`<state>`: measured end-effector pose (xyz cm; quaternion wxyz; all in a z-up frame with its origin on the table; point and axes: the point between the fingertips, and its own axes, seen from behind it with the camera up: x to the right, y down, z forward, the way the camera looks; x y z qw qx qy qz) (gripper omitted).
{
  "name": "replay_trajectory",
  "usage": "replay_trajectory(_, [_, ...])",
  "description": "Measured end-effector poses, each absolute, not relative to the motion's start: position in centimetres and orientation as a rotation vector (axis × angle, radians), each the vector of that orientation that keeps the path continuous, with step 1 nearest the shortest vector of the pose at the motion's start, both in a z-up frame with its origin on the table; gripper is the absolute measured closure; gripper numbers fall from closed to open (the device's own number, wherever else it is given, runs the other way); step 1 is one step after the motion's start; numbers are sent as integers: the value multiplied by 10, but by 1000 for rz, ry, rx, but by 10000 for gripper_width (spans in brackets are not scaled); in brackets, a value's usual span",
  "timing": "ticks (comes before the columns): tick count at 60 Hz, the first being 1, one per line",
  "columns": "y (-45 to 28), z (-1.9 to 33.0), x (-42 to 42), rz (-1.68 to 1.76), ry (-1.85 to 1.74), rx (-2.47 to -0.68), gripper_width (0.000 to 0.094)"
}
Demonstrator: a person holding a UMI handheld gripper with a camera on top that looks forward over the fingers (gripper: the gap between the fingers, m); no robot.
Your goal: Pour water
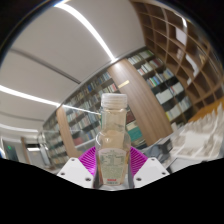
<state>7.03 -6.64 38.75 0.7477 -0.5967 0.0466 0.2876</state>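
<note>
The gripper (pixel 113 170) is clamped on a clear plastic bottle (pixel 114 138), its two fingers pressing against the bottle's lower body from either side, so the bottle sits right between them and rises upright above them. The left finger (pixel 84 164) shows its magenta pad flat against the bottle's side, with pale housing below it. The bottle itself is see-through, faintly yellowish, with a ribbed lower part, a narrower neck and a white cap (pixel 117 100) on top. The right finger (pixel 143 163) mirrors the left, its magenta pad also touching the bottle. Whether there is water inside cannot be told. Far beyond the fingers, to the left and right of the bottle, tall bookshelves (pixel 150 75) packed with books run across the room, tilted in the view. Above them spreads a pale ceiling (pixel 60 55) crossed by long light strips (pixel 85 25).
</note>
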Motion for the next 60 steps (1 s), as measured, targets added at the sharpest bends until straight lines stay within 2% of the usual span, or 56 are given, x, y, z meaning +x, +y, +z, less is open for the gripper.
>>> replay_trajectory(1, [-43, 375, 75, 566, 81, -1309, 543])
replay_trajectory(6, [-39, 358, 119, 312, 13, -1354, 543])
replay_trajectory(15, [-1, 270, 189, -15, -68, -1486, 541])
replay_trajectory(16, [10, 248, 203, -32, -81, -1500, 541])
replay_trajectory(18, [1, 241, 203, -51, -87, -1548, 542])
replay_trajectory(25, [18, 158, 216, -82, -98, -1681, 543])
replay_trajectory(30, [12, 122, 224, -61, -96, -1757, 542])
replay_trajectory(35, [10, 70, 228, -74, -93, -1853, 531])
replay_trajectory(37, [10, 79, 230, -68, -79, -1786, 525])
replay_trajectory(40, [8, 76, 236, -55, -43, -1794, 525])
replay_trajectory(42, [34, 75, 242, -36, -19, -1805, 504])
replay_trajectory(43, [11, 77, 236, -26, -17, -1802, 478])
replay_trajectory(48, [7, 77, 234, -27, -16, -1827, 379])
replay_trajectory(50, [8, 72, 239, -43, -9, -1852, 302])
replay_trajectory(54, [-1, 81, 243, -76, 20, -1860, 61])
replay_trajectory(57, [-10, 96, 247, -90, 44, -1857, 102])
replay_trajectory(60, [-26, 107, 241, -92, 64, -1850, 79])
